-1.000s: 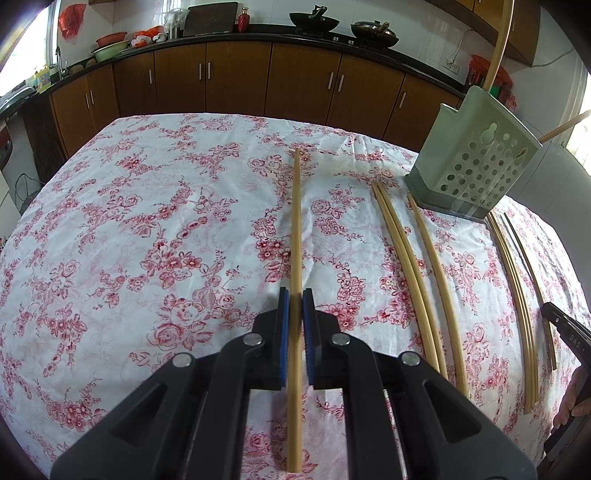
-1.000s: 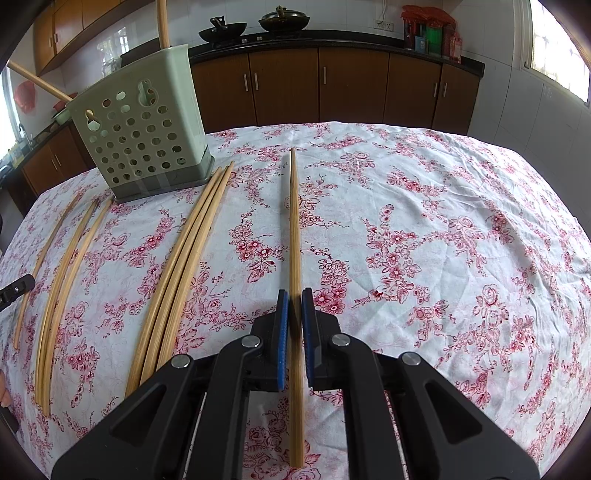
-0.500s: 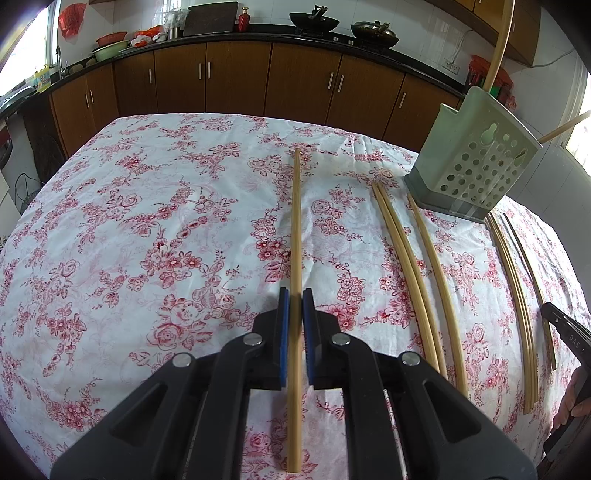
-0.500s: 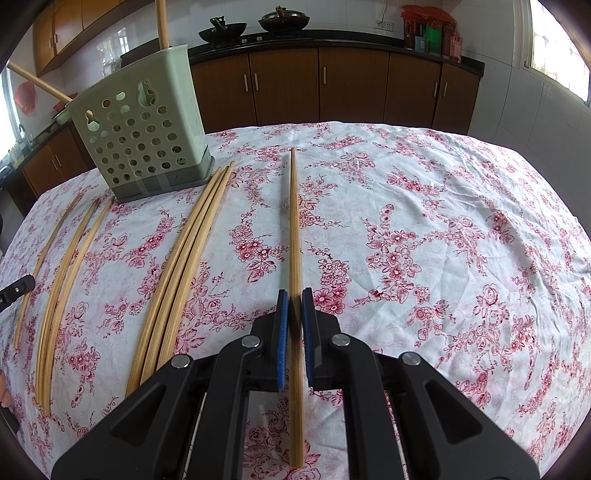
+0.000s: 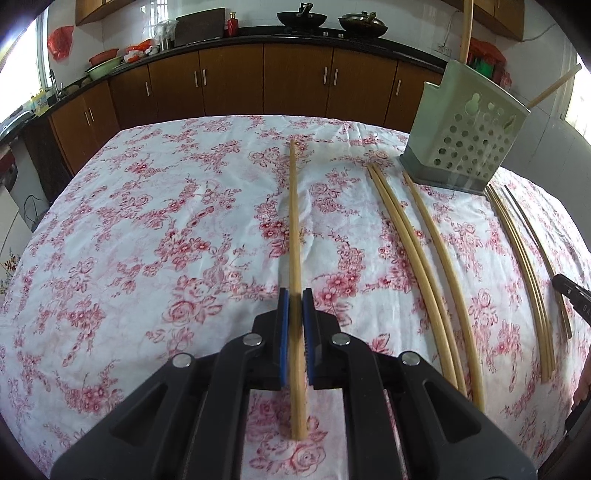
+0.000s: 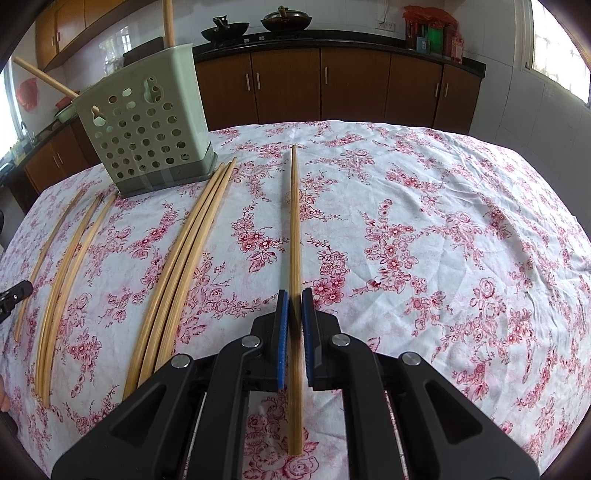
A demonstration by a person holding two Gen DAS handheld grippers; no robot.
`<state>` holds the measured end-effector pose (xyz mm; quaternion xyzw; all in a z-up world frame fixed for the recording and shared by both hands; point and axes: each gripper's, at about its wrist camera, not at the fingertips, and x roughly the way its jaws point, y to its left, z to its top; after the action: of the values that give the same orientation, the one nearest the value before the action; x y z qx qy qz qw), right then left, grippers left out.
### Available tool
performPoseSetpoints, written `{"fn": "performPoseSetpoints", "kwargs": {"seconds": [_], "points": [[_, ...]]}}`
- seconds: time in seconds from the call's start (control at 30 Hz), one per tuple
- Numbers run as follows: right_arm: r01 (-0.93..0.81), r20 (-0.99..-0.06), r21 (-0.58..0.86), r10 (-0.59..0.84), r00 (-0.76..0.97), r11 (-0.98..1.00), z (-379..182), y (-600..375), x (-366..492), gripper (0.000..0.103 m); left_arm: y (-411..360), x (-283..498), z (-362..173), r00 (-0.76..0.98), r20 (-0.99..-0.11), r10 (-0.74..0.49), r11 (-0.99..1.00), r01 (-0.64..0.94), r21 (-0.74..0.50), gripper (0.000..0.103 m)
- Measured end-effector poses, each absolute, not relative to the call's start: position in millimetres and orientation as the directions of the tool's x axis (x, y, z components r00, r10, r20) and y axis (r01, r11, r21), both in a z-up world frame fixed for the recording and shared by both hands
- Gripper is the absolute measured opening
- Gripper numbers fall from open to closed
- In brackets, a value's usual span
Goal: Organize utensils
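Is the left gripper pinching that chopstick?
Touching. The left wrist view shows the left gripper with its blue jaws shut against both sides of the chopstick.

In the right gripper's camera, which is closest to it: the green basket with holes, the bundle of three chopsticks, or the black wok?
1. Bundle of three bamboo chopsticks, on the cloth, left of the right gripper.
2. Green perforated plastic basket, far left.
3. Black wok, back counter.

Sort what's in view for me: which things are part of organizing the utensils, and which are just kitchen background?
Part of the job:
- chopstick in left gripper
- chopstick in right gripper
- loose chopsticks on the cloth
- green holder

Background:
- floral tablecloth
- woks
- cabinets
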<state>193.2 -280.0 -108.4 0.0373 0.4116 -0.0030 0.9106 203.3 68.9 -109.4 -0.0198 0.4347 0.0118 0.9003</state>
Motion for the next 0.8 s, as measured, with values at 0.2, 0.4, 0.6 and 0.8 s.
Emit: {"fn": "performPoseSetpoints", "kwargs": {"seconds": [0.2,0.4,0.6,0.8], "points": [[0.038,-0.715,0.088,0.037,0.698,0.995,-89.0,-285.6,185.3,0.008,64.1,197.6,-90.7,0.655,-0.755,0.021,1.0,-0.015,0.014,0.008],[0.03,-0.563,0.091,0.026,0.826,0.995,-24.3,-289.3,165.9,0.008,64.5,182.7,-13.7,0.802,-0.597,-0.012,1.0,-0.005,-0.026,0.008],[0.019,-0.448,0.105,0.03,0.894,0.994,22.9,-289.1,158.9,0.008,75.4,185.1,39.1,0.855,-0.516,-0.049,0.996,0.004,-0.087,0.008],[-0.005,-0.404,0.138,0.061,0.913,0.99,44.5,-285.7,160.6,0.008,70.6,179.1,69.1,0.871,-0.483,-0.089,0.995,0.055,-0.083,0.008]]}}
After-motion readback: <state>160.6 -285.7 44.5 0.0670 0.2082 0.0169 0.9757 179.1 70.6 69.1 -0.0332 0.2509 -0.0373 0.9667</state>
